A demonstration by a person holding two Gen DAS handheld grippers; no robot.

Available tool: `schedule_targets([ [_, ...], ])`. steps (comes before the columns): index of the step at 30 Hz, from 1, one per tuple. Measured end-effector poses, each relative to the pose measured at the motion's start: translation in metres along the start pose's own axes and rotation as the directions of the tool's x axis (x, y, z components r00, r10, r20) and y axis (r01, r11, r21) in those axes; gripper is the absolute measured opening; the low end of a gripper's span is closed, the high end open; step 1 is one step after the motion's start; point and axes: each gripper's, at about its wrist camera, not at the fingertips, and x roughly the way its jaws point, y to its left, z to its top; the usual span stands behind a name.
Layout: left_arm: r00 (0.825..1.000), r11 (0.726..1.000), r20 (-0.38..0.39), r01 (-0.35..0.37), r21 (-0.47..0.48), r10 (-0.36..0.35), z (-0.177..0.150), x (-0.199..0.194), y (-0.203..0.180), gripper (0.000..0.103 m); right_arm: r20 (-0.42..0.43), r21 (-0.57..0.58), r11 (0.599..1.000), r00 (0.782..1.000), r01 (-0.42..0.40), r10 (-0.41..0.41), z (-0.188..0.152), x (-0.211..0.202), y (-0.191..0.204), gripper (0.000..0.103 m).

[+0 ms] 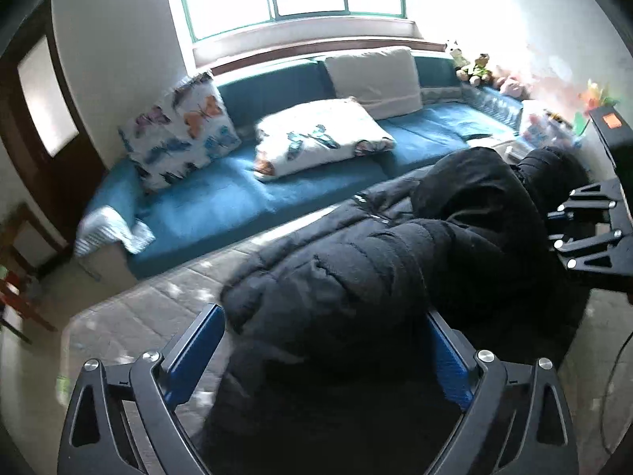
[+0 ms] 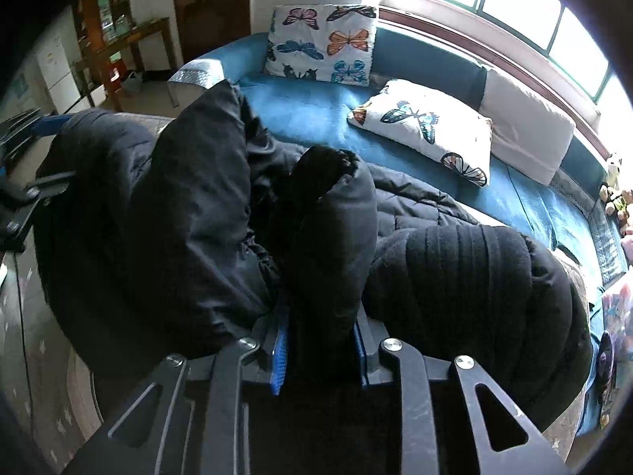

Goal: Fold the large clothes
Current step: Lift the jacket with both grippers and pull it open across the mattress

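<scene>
Pinching a puffy fold of the black quilted padded coat, the right gripper has its blue-padded jaws pressed onto the fabric, while the left gripper stands spread wide astride another bulge of the coat, its pads clear of it. That coat lies bunched in rumpled humps on the grey patterned table top, just in front of the blue cushioned sofa. Folding looks barely begun: no flat panel or neat crease shows, so smoothing and every fold remain. Beyond, butterfly-print pillows rest on the sofa.
</scene>
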Motion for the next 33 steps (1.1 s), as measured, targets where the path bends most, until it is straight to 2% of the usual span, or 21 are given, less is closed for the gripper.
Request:
schedule_targets([
  [2,0.998,0.997,-0.020,0.060,-0.040,-0.061,-0.003,0.009,0.003,0.073,0.004,0.000,1.000,1.000,-0.005,0.005,0.000,-0.002,-0.001,0.027],
  [5,0.998,0.998,-0.010,0.059,-0.029,-0.060,-0.008,0.008,-0.002,0.055,0.012,0.007,1.000,1.000,-0.010,0.009,0.002,-0.006,-0.001,0.025],
  [8,0.999,0.999,0.010,0.049,-0.002,-0.049,-0.015,-0.009,-0.010,0.045,0.020,-0.004,1.000,1.000,-0.009,0.009,-0.003,-0.016,0.004,0.023],
  [13,0.998,0.998,0.040,0.042,0.036,-0.043,-0.032,-0.052,-0.028,0.039,0.033,-0.018,0.999,0.999,-0.031,0.031,-0.016,-0.043,0.018,0.020],
  [19,0.994,0.996,0.086,0.062,0.060,-0.067,-0.068,-0.126,-0.052,0.036,0.076,-0.060,0.998,0.996,-0.033,0.037,-0.039,-0.090,0.043,0.019],
  [26,0.989,0.993,0.105,0.100,0.055,-0.105,-0.128,-0.193,-0.078,0.032,0.134,-0.086,0.996,0.990,-0.027,0.039,-0.069,-0.142,0.066,0.019],
  [33,0.986,0.991,0.113,0.112,0.072,-0.120,-0.186,-0.230,-0.110,0.029,0.176,-0.094,0.995,0.983,-0.037,0.053,-0.100,-0.172,0.081,0.018],
])
